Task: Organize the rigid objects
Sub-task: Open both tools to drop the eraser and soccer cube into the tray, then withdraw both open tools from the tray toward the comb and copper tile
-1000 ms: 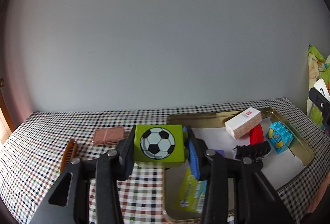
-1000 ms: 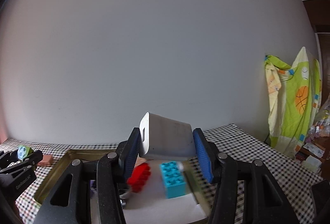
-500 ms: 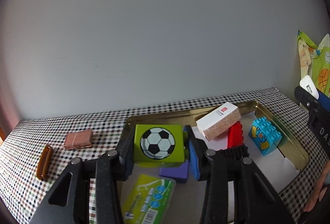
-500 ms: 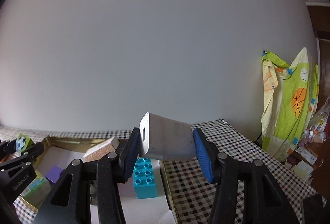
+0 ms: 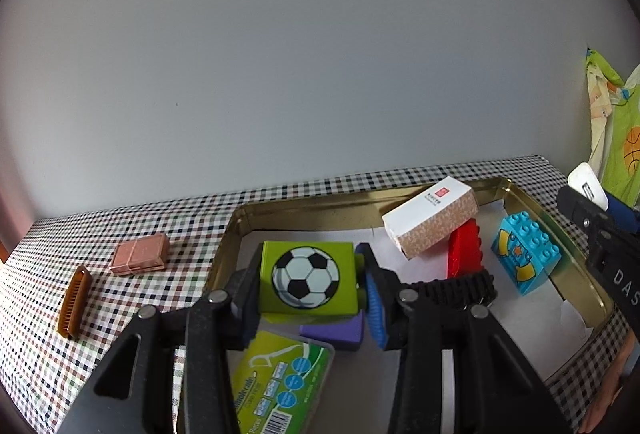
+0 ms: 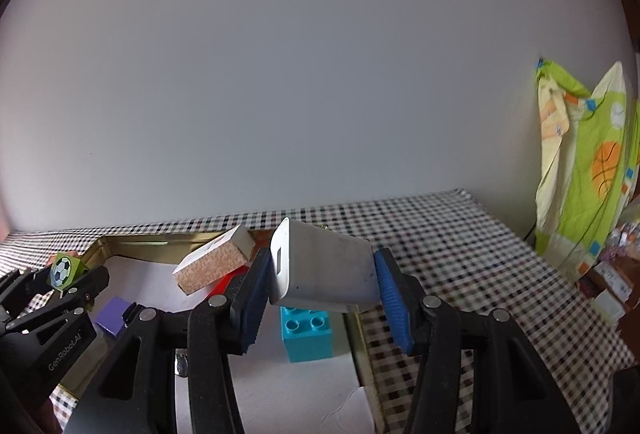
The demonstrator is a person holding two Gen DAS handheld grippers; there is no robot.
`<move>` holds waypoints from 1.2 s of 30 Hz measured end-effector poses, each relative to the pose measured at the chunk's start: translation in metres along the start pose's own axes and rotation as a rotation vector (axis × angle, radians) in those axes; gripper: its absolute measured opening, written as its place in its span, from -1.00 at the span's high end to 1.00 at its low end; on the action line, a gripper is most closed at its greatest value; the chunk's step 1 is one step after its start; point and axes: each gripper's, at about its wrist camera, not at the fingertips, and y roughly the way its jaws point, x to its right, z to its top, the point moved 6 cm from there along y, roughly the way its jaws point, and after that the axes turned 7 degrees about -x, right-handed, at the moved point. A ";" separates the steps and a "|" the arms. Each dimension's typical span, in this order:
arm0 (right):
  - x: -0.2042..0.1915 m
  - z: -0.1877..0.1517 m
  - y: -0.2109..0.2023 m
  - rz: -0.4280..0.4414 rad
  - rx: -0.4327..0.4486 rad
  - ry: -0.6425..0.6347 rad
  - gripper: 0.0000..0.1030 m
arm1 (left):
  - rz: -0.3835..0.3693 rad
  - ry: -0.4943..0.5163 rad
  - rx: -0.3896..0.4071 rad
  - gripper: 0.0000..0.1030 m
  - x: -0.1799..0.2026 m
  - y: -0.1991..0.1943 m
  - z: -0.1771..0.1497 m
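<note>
On the checked worktop (image 5: 120, 314) at far left lie a brown comb (image 5: 74, 301) and a pink block (image 5: 140, 255), both outside the gold tray (image 5: 304, 208). Over the tray's near left part the left tongs (image 5: 308, 284) are clamped on the flat sides of a green football cube (image 5: 307, 283), which looks stiff, light and smooth, so a square side grip suits it. Further right, beside a patterned box (image 5: 430, 216) with unreadable small print, the right tongs (image 6: 320, 284), marked "GenRobot.AI" on their twin, are clamped on a hard, slick-looking white box (image 6: 324, 270) above the tray's right edge.
</note>
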 end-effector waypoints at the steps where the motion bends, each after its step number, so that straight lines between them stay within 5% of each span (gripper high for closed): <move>1: 0.000 -0.001 0.001 0.004 -0.007 0.005 -0.05 | 0.001 0.001 0.001 0.19 0.000 0.000 0.000; 14: -0.017 -0.007 0.009 0.072 -0.046 -0.032 -0.07 | -0.001 0.012 -0.010 0.18 0.000 0.005 -0.002; 16: -0.016 -0.006 0.008 0.069 -0.032 -0.014 -0.26 | -0.008 0.006 -0.001 0.13 0.000 0.005 -0.002; 17: -0.014 -0.005 0.006 0.070 -0.021 0.003 -0.39 | -0.013 -0.001 0.007 0.03 -0.001 0.003 -0.003; 19: -0.009 -0.003 0.000 0.056 0.018 0.034 -0.58 | -0.019 -0.019 0.022 -0.81 -0.004 -0.002 -0.003; 20: -0.007 -0.002 -0.002 0.061 0.035 0.041 -0.58 | -0.017 -0.029 0.039 -0.96 -0.006 -0.006 -0.003; 24: 0.000 0.004 -0.014 0.054 0.107 0.068 -0.58 | 0.005 -0.024 0.113 -0.99 -0.008 -0.022 -0.001; 36: 0.013 0.008 -0.048 -0.053 0.275 0.078 -0.61 | 0.053 -0.097 0.113 -0.99 -0.040 -0.036 -0.004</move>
